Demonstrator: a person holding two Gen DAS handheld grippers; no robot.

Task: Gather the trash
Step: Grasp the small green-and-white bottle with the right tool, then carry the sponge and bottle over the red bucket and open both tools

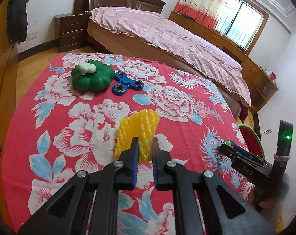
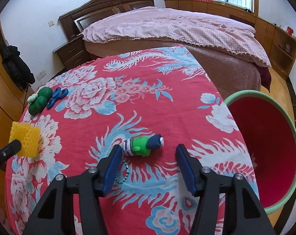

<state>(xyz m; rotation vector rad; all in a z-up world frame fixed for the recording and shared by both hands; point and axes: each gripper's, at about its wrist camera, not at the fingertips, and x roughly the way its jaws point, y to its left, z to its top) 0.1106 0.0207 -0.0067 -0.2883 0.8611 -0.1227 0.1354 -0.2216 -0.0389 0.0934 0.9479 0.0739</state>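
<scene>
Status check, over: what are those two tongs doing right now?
Left tongs shut on yellow foam netting. Right tongs open over green toy keychain. Red bin unobstructed.

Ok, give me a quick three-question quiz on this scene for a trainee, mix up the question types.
1. True or false: the left gripper has its jaws closed on the yellow foam net.
2. Which lies just ahead of the open right gripper? A) blue fidget spinner B) green keychain figure C) green pumpkin toy
3. What stands beside the table on the right gripper's side?

Key: 1 true; 2 B; 3 the red bin.
</scene>
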